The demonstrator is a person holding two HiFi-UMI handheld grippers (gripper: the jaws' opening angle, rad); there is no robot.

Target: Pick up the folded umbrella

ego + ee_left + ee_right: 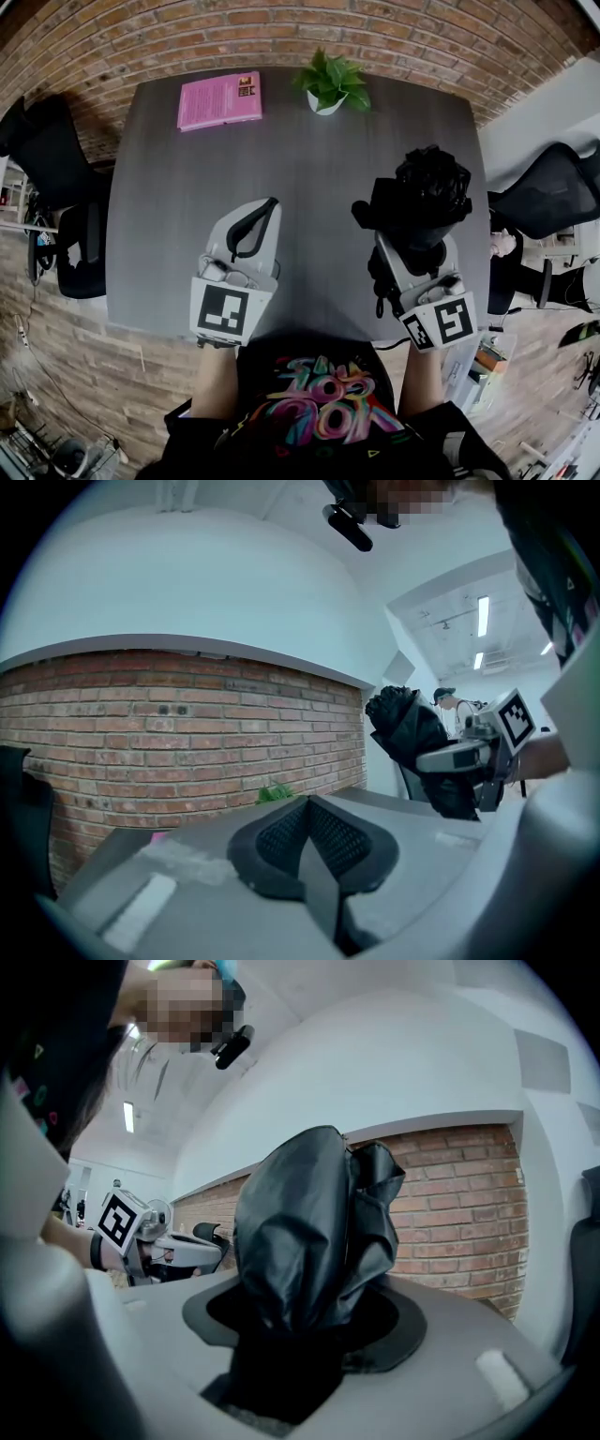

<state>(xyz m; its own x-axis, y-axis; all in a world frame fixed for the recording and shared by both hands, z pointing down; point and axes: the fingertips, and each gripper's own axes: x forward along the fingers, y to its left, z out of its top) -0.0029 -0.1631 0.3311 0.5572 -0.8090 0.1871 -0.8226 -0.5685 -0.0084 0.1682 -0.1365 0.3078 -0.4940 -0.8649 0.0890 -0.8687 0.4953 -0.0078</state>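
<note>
Evidently we have the pickup done: right gripper (298,1330) clamps the folded umbrella (309,1227), raised over the table (309,169) at 4 o'clock; left gripper (307,841) jaws together, empty.

Black folded umbrella (429,192) (in right gripper (411,236))

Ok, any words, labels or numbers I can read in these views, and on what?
No text is readable.
Pink book: cover print too small to read.
Shirt: colourful lettering, too distorted to read.
Left marker cube, right marker cube: black-and-white patterns only, no words.
</note>
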